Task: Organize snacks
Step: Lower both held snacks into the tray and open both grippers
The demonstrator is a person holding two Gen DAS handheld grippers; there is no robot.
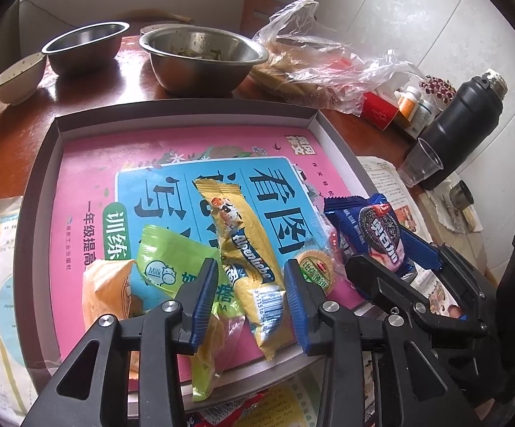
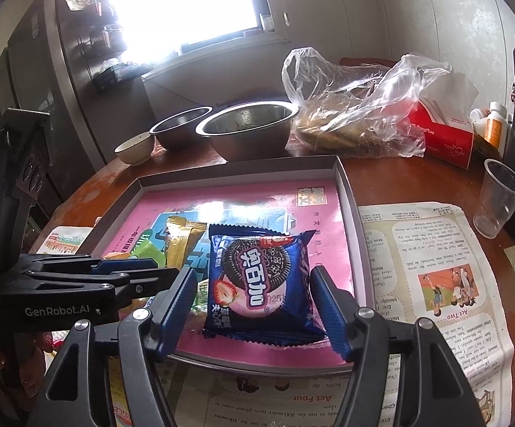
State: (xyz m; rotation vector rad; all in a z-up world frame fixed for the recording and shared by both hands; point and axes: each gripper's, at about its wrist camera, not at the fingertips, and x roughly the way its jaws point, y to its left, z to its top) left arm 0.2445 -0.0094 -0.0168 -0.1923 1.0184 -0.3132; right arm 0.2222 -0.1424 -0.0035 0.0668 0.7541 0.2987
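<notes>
– Tongs in the left wrist view: where against the snack?
– Left gripper loose, pads parted, straddling the lower end of the yellow candy packet. Slim gap on both sides, no squeeze visible.
– Lying where?
– Flat in the grey tray, on the pink book cover, running lengthwise between the 2 blue pads. Green milk packet tucked under it, just left of the left pad; orange packet further left; round biscuit packet just right of the right pad.
– Anything else at the right edge?
– Right gripper low over the tray's right side, with the blue cookie packet between its fingers.
– Right wrist view?
– Right gripper released too, jaws wide. Blue cookie packet resting on the tray floor between the pads, clear of both, close to the near-right corner.
– And to its left?
– Left gripper seen side-on, pointing in over the yellow candy packet and the green milk packet. Cannot tell its jaw spacing from this angle.
</notes>
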